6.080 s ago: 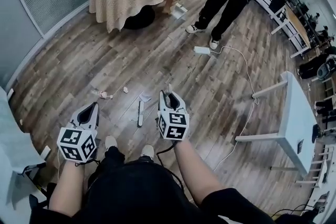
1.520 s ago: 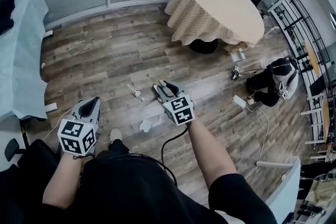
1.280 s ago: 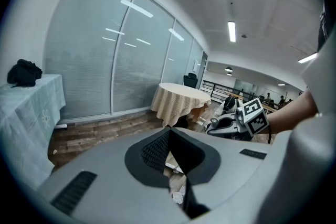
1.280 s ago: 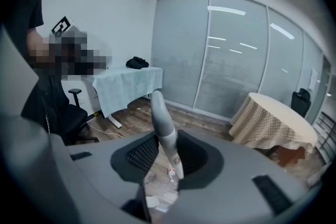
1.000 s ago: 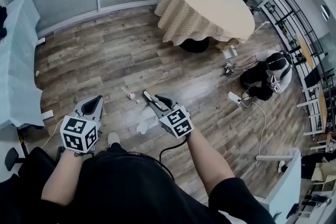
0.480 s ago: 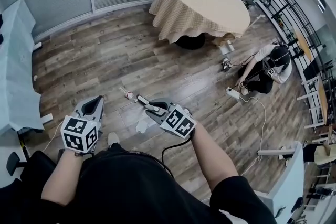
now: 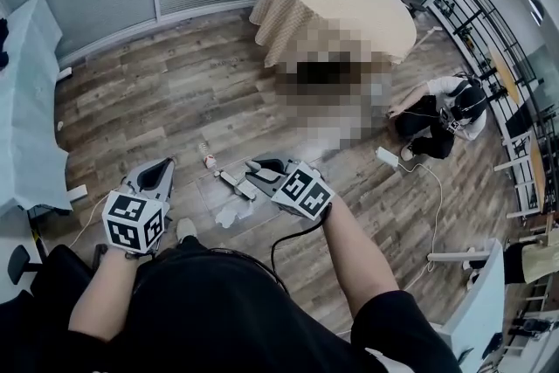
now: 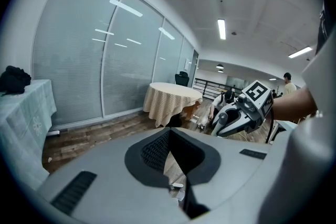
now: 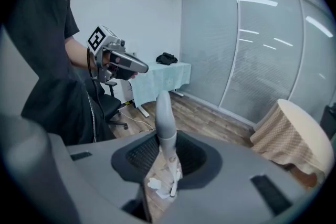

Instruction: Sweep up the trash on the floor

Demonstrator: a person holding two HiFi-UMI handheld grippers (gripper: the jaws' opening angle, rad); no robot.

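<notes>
Floor (image 7: pixel 175 100): wood planks. Your view has shifted only slightly over the last half second, so the litter stays just ahead of your feet, between the two tools.
Round bench (image 7: pixel 336 0): cloth-covered and well away from the litter. It does not obstruct the sweep.
Other person (image 7: pixel 437 118): crouched on the floor to your right, beside a cable. They are well clear of where the brush will travel.
Right tool (image 7: pixel 258 174): you have turned it further to your left. Its jaws are clamped on the grey handle of the brush, which stands up between them in the right gripper view.
Left tool (image 7: pixel 157 173): its jaws are drawn almost together with nothing in them. Only a slit of floor shows between them in the left gripper view. It has hardly moved and carries no dustpan.
Brush (image 7: pixel 231 182): it has swung down and to the left with the tool, so its far end now lies lower on the floor. I cannot make out the bristles.
Crumpled paper (image 7: pixel 229 214): it lies just beside the brush, on your side of it. I judge the first stroke can now start, pulling toward it.
Small scrap (image 7: pixel 208 162): it lies near the brush's far end and apart from the paper. It looks untouched, so the sweeping proper has barely begun.
</notes>
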